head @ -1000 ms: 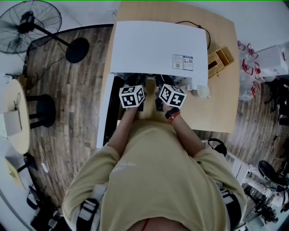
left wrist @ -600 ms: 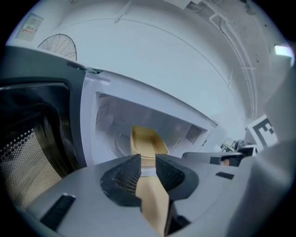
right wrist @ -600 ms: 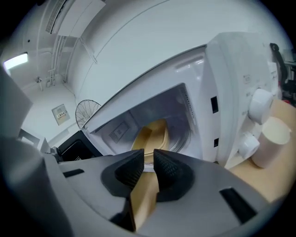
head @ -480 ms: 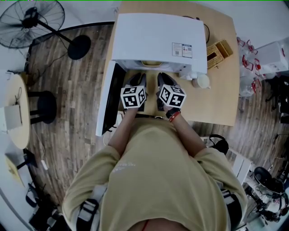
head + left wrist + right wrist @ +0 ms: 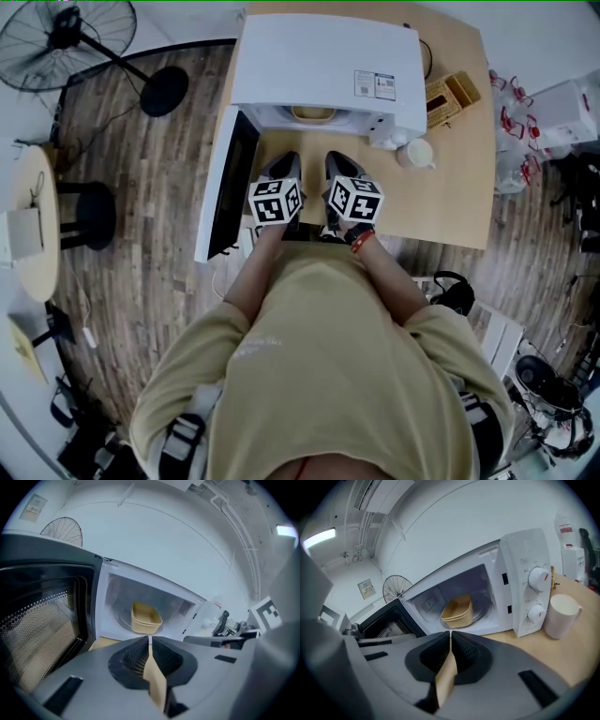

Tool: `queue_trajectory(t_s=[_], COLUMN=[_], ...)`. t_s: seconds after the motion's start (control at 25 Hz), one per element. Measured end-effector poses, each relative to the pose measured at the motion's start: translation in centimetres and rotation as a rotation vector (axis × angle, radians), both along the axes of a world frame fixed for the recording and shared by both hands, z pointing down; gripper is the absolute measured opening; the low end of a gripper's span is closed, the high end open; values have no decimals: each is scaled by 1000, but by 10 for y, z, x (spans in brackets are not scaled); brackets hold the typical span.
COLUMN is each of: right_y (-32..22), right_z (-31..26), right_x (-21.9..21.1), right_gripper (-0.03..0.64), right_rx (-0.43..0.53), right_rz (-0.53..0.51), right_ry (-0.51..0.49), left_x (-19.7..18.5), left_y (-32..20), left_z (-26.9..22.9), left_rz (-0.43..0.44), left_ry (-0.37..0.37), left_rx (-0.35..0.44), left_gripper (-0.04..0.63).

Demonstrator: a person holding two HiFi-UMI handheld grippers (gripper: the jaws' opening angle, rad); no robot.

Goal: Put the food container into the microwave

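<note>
The tan food container (image 5: 146, 617) (image 5: 457, 610) sits on the turntable inside the white microwave (image 5: 323, 66), apart from both grippers; in the head view only its rim (image 5: 312, 113) shows. The microwave door (image 5: 225, 183) hangs wide open to the left. My left gripper (image 5: 150, 641) (image 5: 289, 161) and right gripper (image 5: 450, 637) (image 5: 336, 159) hover side by side over the table in front of the opening. Both pairs of jaws have just been closing, and nothing is between them. Their pads now stand together.
A white mug (image 5: 560, 616) (image 5: 417, 153) stands on the wooden table (image 5: 450, 206) right of the microwave's dials. A wicker box (image 5: 452, 101) lies behind it. On the floor to the left are a fan (image 5: 66, 42), a dark stool (image 5: 89, 216) and a round table (image 5: 23, 234).
Both grippers have drawn back out of the microwave's mouth toward the person. The container's rim now shows inside the cavity.
</note>
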State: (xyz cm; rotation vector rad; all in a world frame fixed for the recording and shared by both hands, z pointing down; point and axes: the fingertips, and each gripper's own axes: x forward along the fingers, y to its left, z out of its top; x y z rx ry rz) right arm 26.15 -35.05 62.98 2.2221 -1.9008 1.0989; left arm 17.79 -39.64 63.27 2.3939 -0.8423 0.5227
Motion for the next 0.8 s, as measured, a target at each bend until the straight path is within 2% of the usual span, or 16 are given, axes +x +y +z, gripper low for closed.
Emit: queue_trajectory(t_s=[0.32, 0.8], right_y=[20, 11], right_z=[-4, -1], right_x=[-3, 1], right_gripper=[32, 32], right_rx=[-9, -24], right_rz=[-5, 1], right_ry=[14, 22], left_x=[0, 7], left_y=[22, 9], left_z=[-4, 1], left_rz=[28, 36], left_ry=[38, 52], left_rx=[-40, -66], left_gripper=[23, 21])
